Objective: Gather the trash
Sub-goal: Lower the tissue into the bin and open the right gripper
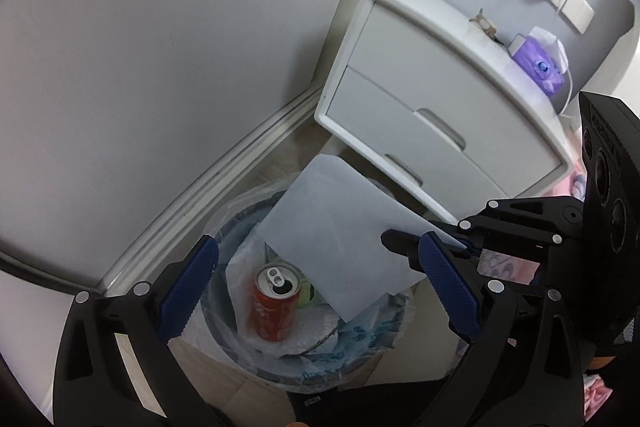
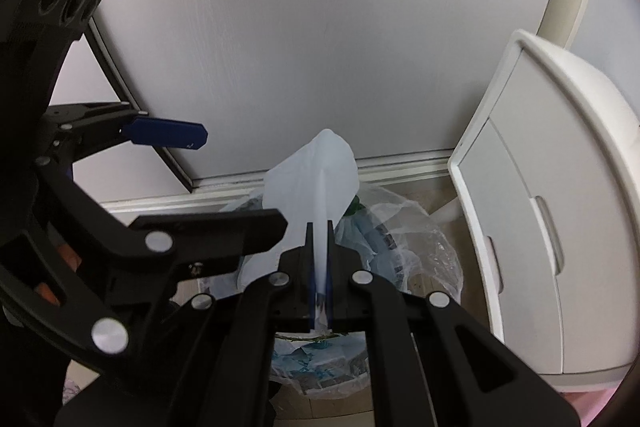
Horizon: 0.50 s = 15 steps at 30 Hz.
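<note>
A round trash bin (image 1: 240, 227) lined with a clear plastic bag stands on the floor by the wall. Inside it an opened red soda can (image 1: 274, 303) stands upright among crumpled wrappers. My left gripper (image 1: 316, 287) is open and empty, its blue pads either side of the bin's mouth. My right gripper (image 2: 319, 251) is shut on a white sheet of paper (image 2: 316, 183), held over the bin (image 2: 420, 251). In the left wrist view the paper (image 1: 340, 227) hangs above the can, pinched at its right edge by the right gripper (image 1: 416, 245).
A white two-drawer nightstand (image 1: 420, 99) stands right beside the bin, also in the right wrist view (image 2: 560, 227). A purple tissue pack (image 1: 536, 61) lies on top of it. A grey wall with a baseboard (image 1: 208, 179) runs just behind the bin.
</note>
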Available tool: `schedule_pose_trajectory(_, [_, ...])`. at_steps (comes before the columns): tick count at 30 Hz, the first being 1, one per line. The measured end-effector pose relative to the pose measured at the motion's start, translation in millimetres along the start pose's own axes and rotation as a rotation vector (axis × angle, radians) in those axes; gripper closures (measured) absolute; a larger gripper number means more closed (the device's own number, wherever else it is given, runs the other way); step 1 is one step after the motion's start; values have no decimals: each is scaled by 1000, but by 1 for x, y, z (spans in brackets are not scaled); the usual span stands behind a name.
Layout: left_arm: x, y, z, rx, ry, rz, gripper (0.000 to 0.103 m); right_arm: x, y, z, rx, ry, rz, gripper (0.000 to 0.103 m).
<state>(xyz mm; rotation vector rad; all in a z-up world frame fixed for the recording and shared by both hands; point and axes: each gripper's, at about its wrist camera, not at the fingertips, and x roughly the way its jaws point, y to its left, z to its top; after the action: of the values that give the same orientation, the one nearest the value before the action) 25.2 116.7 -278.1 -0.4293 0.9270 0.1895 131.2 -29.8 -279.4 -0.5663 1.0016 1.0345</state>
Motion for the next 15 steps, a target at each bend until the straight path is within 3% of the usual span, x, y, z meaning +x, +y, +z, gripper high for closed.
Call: schedule_pose_trajectory(15, [75,29,-22,-55,109,10,6,72,-17,-25,21,101,86,98])
